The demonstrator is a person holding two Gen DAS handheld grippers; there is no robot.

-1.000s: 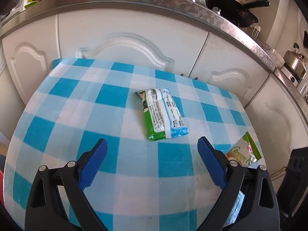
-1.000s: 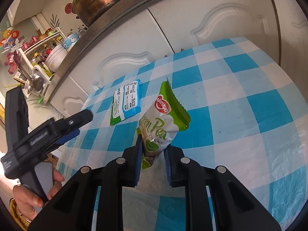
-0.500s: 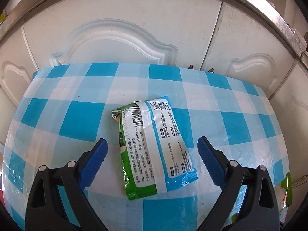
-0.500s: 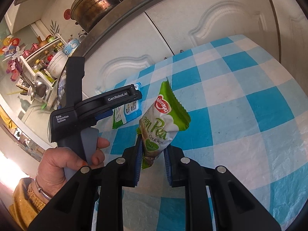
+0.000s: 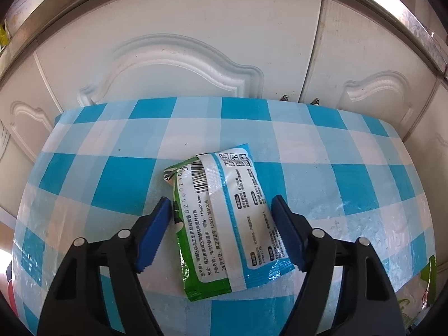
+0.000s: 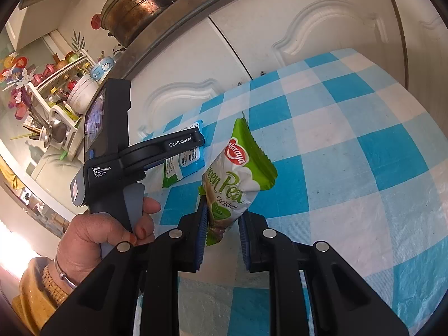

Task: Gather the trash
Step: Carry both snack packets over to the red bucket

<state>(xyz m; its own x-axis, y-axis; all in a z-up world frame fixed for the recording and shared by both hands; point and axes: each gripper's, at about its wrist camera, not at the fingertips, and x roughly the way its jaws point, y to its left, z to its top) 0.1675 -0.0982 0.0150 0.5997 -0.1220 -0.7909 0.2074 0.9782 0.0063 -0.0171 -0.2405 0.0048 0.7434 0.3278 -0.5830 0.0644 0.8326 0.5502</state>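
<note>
A green, white and blue wipes packet (image 5: pixel 224 221) lies flat on the blue-and-white checked tablecloth (image 5: pixel 112 179). My left gripper (image 5: pixel 221 203) is down over it with one blue pad on each long side. Its jaws are closing and the packet is between them, with no visible squeeze. In the right wrist view the same packet (image 6: pixel 190 162) shows under the left gripper's black finger (image 6: pixel 179 142), held by a hand (image 6: pixel 106 224). My right gripper (image 6: pixel 222 218) is shut on the lower end of a green pea cookies packet (image 6: pixel 232 179), held upright above the cloth.
White cabinet doors (image 5: pixel 182 64) stand right behind the table's far edge. On the counter above sit a brass pot (image 6: pixel 134 5) and a dish rack (image 6: pixel 56 106). The cloth (image 6: pixel 350 168) stretches to the right of the cookies packet.
My left gripper moved forward and down until the wipes packet lay between its pads, then the jaws narrowed around it. My right gripper stayed put with the cookies packet.
</note>
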